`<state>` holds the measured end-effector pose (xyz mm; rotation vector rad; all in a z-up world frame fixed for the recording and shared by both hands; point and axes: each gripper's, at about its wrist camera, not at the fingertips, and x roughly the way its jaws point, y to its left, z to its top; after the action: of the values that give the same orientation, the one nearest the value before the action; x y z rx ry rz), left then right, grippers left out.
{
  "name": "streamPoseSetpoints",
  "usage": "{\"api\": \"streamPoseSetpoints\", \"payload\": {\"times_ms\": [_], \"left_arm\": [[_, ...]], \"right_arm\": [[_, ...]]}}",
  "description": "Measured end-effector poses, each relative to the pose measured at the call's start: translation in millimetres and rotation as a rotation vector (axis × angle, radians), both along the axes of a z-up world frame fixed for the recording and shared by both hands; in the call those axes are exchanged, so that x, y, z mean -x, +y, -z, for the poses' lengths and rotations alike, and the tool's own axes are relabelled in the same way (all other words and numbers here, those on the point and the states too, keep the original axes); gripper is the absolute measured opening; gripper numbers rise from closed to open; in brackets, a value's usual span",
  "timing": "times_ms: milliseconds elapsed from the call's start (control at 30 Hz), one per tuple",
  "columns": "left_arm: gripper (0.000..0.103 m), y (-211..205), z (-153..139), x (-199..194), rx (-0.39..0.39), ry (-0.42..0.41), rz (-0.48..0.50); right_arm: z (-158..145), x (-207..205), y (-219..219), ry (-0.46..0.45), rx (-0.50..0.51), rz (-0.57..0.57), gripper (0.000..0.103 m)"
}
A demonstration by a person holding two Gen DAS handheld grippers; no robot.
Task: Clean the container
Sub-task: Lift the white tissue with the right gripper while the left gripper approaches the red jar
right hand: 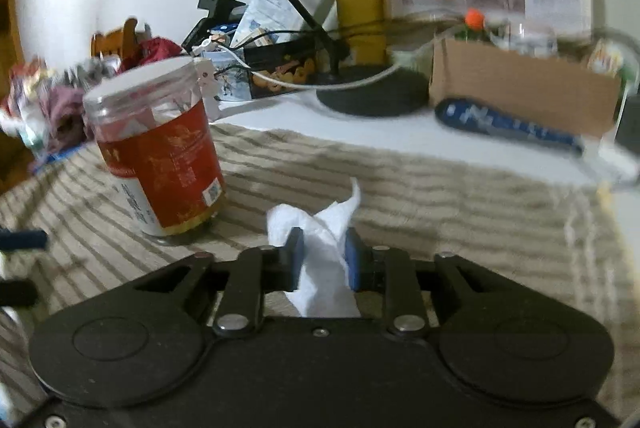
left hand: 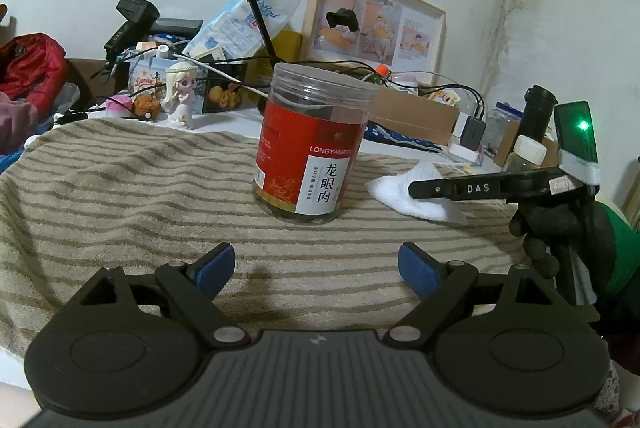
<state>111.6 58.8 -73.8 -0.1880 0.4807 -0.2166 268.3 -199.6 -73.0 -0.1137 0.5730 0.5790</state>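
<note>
A clear plastic jar with a red label stands upright on a striped beige towel. My left gripper is open just in front of it, blue pads wide apart with nothing between them. To the jar's right, my right gripper, held by a gloved hand, lies over a white paper tissue. In the right wrist view the right gripper is shut on that crumpled tissue. The jar stands to its left, slightly blurred.
Behind the towel the white table is cluttered: a black lamp stand, a doll figurine, snack packs, cables, a cardboard box, a framed photo and a small bottle at the right.
</note>
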Motion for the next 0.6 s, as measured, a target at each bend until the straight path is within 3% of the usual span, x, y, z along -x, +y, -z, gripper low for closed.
{"api": "streamPoseSetpoints", "payload": {"times_ms": [233, 400, 467, 600], "left_arm": [[0.089, 2, 4, -3, 0.007, 0.012, -0.005], [0.089, 2, 7, -5, 0.008, 0.02, -0.003], [0.089, 3, 8, -5, 0.011, 0.022, -0.006], [0.089, 5, 9, -6, 0.015, 0.027, -0.013]], "right_arm": [[10, 18, 28, -0.221, 0.354, -0.034, 0.014], [23, 38, 54, -0.374, 0.62, -0.139, 0.014], [22, 44, 59, -0.382, 0.662, -0.204, 0.014], [6, 27, 49, -0.248, 0.555, -0.259, 0.015]]}}
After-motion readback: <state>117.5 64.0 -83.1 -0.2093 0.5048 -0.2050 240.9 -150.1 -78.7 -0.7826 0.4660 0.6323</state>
